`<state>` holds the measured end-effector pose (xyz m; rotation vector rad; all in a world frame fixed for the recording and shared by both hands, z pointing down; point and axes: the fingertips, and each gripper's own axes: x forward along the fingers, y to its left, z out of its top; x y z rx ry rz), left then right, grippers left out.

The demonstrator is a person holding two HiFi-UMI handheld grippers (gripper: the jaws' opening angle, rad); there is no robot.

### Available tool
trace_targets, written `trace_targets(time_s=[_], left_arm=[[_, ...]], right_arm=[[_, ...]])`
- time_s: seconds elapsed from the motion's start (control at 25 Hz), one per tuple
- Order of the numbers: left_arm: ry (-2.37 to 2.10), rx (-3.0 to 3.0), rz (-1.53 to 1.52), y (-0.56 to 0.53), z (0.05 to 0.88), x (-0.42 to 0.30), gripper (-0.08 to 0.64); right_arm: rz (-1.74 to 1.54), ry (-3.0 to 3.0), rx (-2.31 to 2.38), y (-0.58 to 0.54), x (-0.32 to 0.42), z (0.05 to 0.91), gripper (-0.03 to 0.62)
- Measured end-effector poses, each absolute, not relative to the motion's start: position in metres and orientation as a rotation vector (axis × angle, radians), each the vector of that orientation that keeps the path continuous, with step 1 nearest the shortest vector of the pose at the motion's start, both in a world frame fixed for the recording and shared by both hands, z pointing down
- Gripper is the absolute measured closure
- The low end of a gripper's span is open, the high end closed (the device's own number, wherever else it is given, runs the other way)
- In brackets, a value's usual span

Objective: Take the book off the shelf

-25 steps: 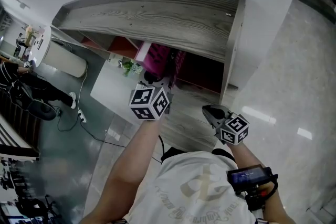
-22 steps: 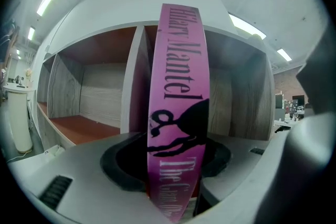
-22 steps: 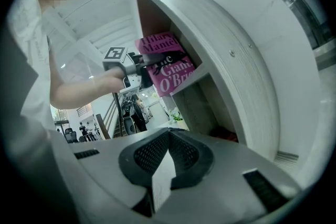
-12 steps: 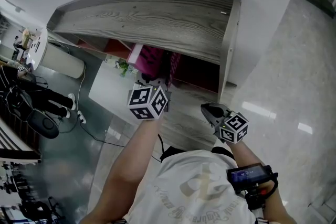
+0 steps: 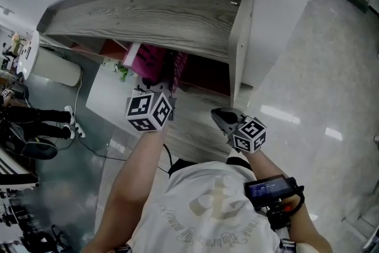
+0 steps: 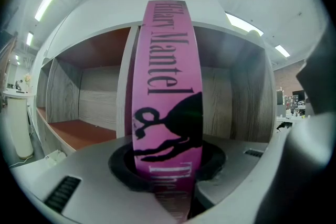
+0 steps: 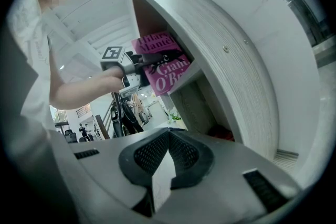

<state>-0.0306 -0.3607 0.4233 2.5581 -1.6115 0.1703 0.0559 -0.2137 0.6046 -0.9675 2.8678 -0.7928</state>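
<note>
Left gripper view: pink book (image 6: 167,86) between gripper's (image 6: 169,192) closing jaws, lower print blurred.

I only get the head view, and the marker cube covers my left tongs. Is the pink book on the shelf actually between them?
Observer: Yes. In the left gripper view the upright spine of the pink book stands between the left tongs, which are closing; I cannot tell whether the pads press yet.
Operator: Is it the right title?
Observer: The spine carries black lettering that reads Hilary Mantel, above a black silhouette.
Operator: And my right tongs?
Observer: The right gripper view shows the right tongs shut with nothing between them, held away from the grey wooden shelf.
</note>
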Motion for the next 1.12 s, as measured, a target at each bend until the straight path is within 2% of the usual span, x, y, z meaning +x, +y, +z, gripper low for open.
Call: trace_targets(time_s=[1.12], left_arm=[[-1.519,2.592,0.063,-0.315,0.41,-0.042,0.403]], right_arm=[[-0.776,2.856,-1.013,-0.178,0.051,0.597,0.588]])
